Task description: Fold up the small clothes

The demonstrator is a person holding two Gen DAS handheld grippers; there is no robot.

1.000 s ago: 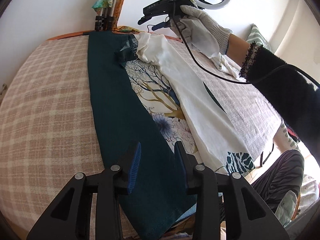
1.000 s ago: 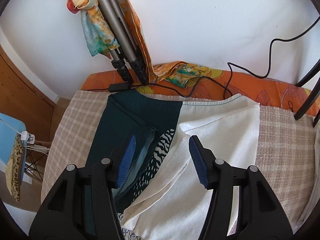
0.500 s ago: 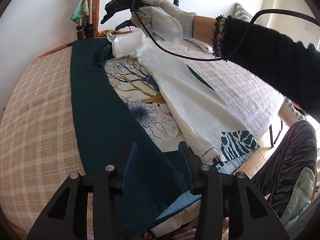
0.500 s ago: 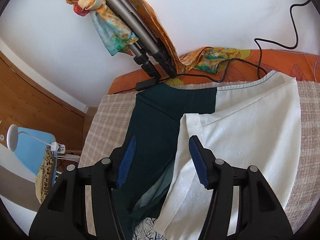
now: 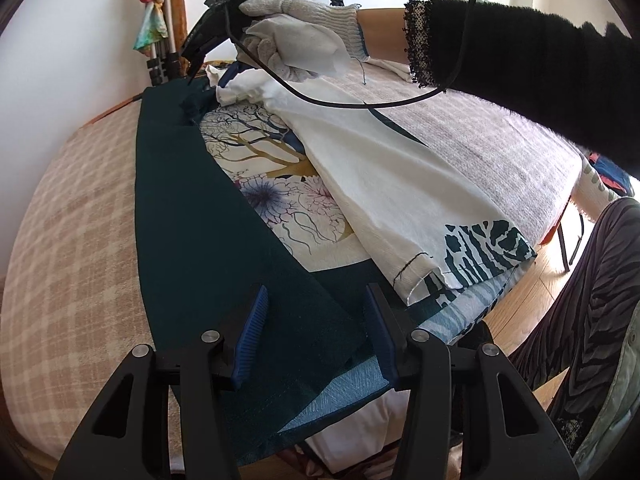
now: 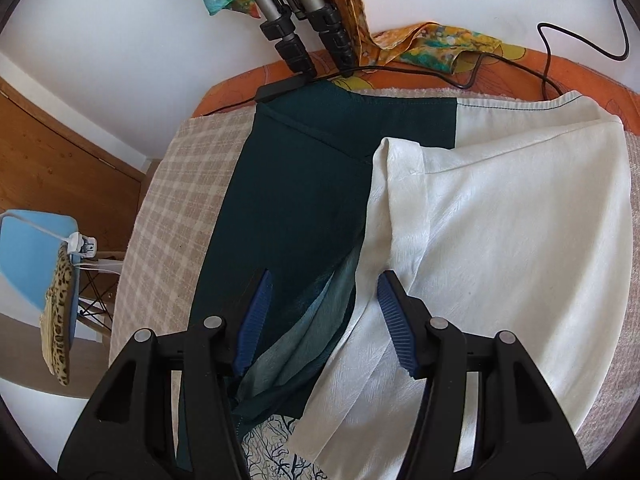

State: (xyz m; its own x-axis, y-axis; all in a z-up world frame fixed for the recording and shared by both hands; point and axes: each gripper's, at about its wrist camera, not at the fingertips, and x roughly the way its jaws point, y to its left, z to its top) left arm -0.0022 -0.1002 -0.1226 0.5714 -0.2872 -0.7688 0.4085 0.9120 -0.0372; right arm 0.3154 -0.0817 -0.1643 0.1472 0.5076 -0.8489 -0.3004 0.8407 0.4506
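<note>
A garment lies along the checked bed cover: a dark green panel, a tree-and-flower print and a white part folded over it. My left gripper is open just above the green hem at the near edge, touching nothing. My right gripper is open over the far end, above the seam between the green cloth and the white fold. In the left wrist view the right gripper is held by a gloved hand above the far end.
Tripod legs with a colourful scarf and cables stand at the far edge by the wall. A blue chair stands left of the bed. The person's legs in striped trousers are on the right.
My left gripper has moved toward the near hem and right. My right gripper has dropped lower over the far end, closer to the green and white cloth. Both stayed open.
</note>
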